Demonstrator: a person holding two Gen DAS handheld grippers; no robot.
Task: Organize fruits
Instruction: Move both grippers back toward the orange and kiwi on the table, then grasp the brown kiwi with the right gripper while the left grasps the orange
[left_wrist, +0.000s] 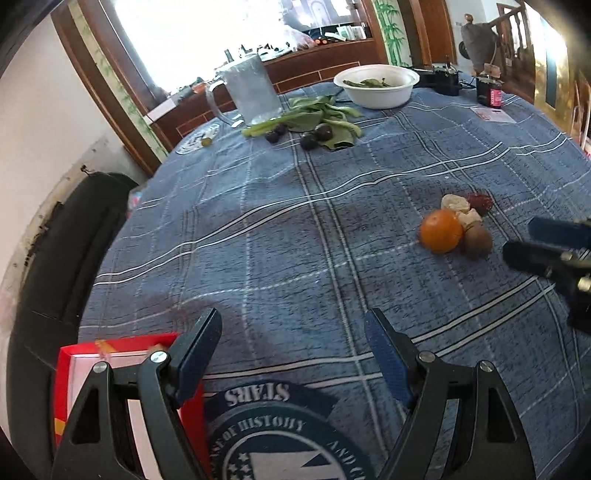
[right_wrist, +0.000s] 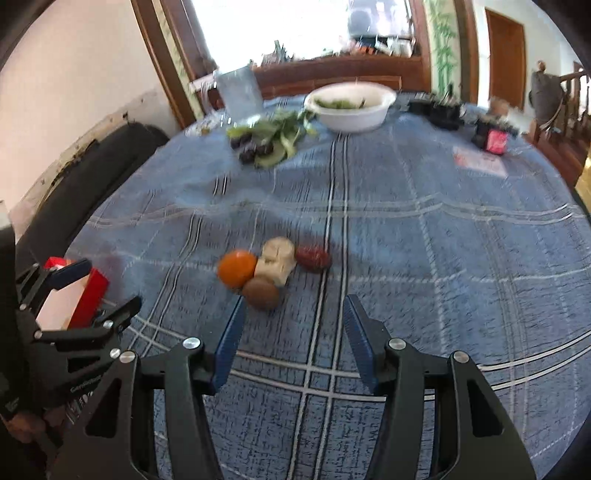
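A small pile of fruit lies on the blue checked tablecloth: an orange (left_wrist: 440, 230) (right_wrist: 237, 268), a brown kiwi (left_wrist: 478, 240) (right_wrist: 260, 293), pale lumpy pieces (left_wrist: 455, 202) (right_wrist: 277, 259) and a dark red fruit (left_wrist: 481, 201) (right_wrist: 313, 258). My right gripper (right_wrist: 293, 317) hangs open just in front of the pile, its left finger close to the kiwi; it also shows at the right edge of the left wrist view (left_wrist: 521, 240). My left gripper (left_wrist: 293, 325) is open above bare cloth, far left of the pile, and shows in the right wrist view (right_wrist: 107, 284).
A red box (left_wrist: 110, 365) (right_wrist: 88, 295) lies under the left gripper's left finger. At the far side stand a glass jug (left_wrist: 251, 92), a white bowl with greens (left_wrist: 376, 85) (right_wrist: 351, 105), loose greens with dark fruits (left_wrist: 317, 127) (right_wrist: 266, 142) and a black device (left_wrist: 441, 79).
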